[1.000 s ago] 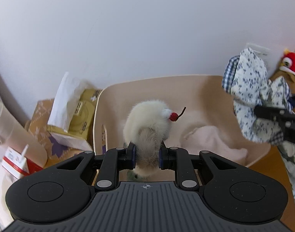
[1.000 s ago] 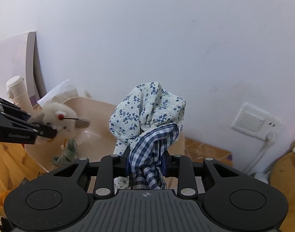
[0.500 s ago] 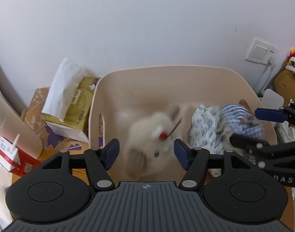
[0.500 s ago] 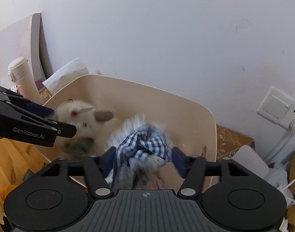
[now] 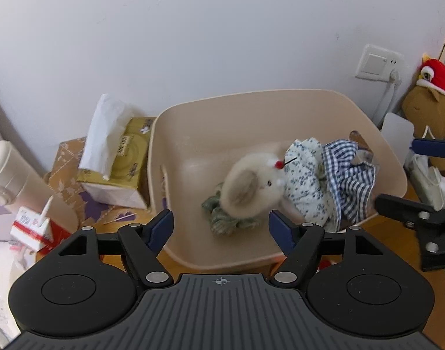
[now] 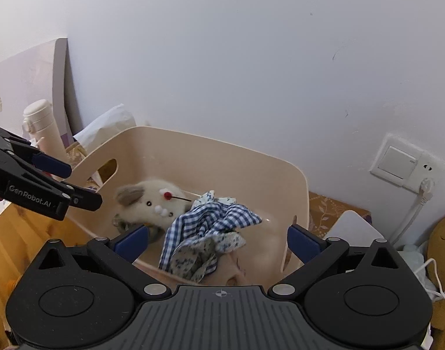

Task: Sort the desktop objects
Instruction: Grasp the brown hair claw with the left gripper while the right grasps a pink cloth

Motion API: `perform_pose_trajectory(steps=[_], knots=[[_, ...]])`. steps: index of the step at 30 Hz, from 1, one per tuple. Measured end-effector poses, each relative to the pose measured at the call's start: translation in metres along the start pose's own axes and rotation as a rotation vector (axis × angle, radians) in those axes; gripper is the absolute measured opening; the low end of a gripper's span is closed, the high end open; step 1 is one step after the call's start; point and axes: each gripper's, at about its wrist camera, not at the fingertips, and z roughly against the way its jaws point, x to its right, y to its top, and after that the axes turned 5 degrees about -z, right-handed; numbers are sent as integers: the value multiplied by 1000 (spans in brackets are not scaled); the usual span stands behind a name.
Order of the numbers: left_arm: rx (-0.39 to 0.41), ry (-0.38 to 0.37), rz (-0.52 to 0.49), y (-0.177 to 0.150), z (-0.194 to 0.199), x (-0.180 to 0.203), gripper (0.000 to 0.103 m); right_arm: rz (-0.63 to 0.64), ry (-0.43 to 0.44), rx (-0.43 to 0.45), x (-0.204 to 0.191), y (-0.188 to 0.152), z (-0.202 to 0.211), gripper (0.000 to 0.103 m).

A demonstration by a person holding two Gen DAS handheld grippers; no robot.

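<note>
A cream plush mouse (image 5: 251,183) (image 6: 152,201) with a red nose lies inside the beige plastic bin (image 5: 210,116) (image 6: 251,157). Beside it in the bin lies a bundle of flowered and blue-checked cloth (image 5: 333,180) (image 6: 210,233). My left gripper (image 5: 221,227) hangs above the bin's near edge, jaws opening, with nothing between them. My right gripper (image 6: 218,237) hovers over the bin's other side, jaws opening wide, clear of the cloth below. Each gripper shows in the other's view: the right gripper (image 5: 414,175), the left gripper (image 6: 62,180).
A tissue box (image 5: 117,163) and a cream flask (image 5: 12,175) (image 6: 41,128) stand left of the bin, with a red-and-white carton (image 5: 33,227). A wall socket (image 5: 376,64) (image 6: 403,166) and a brown plush with a red hat (image 5: 429,99) are at the right.
Both grippers opened and let go: the plush mouse and the cloth bundle dropped from the jaws into the bin. Both grippers drew back a little from the bin.
</note>
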Motion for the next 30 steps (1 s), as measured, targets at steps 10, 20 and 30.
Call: perform_pose_trajectory(steps=[10,20,30], knots=[[-16,7,-26,-20,21,-4,73,62,53,33,-20,-18,46,103],[-36,-28,-19,-51,48,-3,74,86,141,-2,-47,-44,74,103],[-125,-29,-25,-113,56,-5,74,-7,237,-86,-69,-81,73,103]])
